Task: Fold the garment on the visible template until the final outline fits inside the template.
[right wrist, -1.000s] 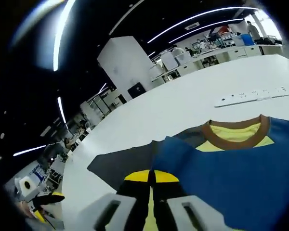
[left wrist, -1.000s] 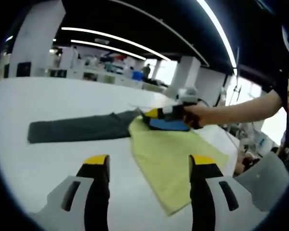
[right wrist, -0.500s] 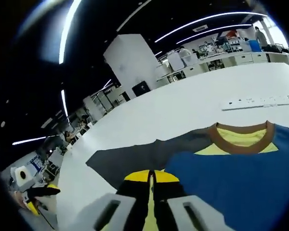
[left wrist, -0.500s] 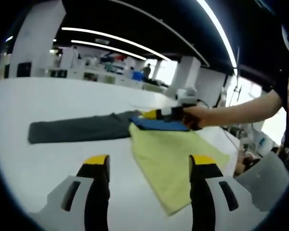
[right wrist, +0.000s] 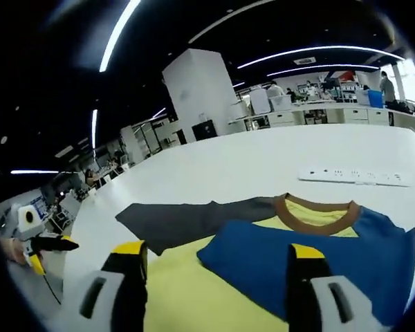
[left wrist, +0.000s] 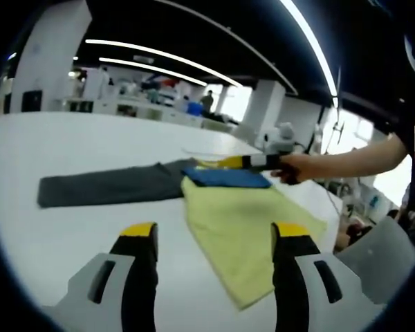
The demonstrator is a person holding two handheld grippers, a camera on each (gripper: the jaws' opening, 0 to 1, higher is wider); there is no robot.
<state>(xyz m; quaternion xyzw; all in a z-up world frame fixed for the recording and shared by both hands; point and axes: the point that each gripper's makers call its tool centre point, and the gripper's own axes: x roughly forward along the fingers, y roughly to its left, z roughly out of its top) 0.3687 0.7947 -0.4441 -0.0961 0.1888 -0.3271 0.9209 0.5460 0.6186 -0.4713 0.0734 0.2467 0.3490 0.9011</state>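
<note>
The garment lies flat on the white table [left wrist: 90, 145]. Its yellow-green part [left wrist: 256, 228] spreads toward me, and a blue part [left wrist: 225, 178] is folded over its far end. A dark grey sleeve [left wrist: 111, 187] stretches out to the left. My left gripper [left wrist: 214, 235] hovers open over the garment's near edge, holding nothing. A hand [left wrist: 297, 166] holds my right gripper [left wrist: 225, 163] just above the blue part. In the right gripper view the right gripper [right wrist: 216, 252] is open above the blue fold [right wrist: 297, 249], with the brown collar [right wrist: 311, 205], yellow cloth [right wrist: 187, 290] and grey sleeve [right wrist: 187, 218] beyond.
A white power strip [right wrist: 353, 176] lies on the table beyond the collar. The left gripper [right wrist: 45, 243] shows at the far left edge of the right gripper view. Desks, a white pillar [right wrist: 200, 90] and people stand far behind the table.
My right gripper was shut on the blue fold and has opened and let it go. The blue part now lies flat on the yellow cloth. The left gripper stayed put.
</note>
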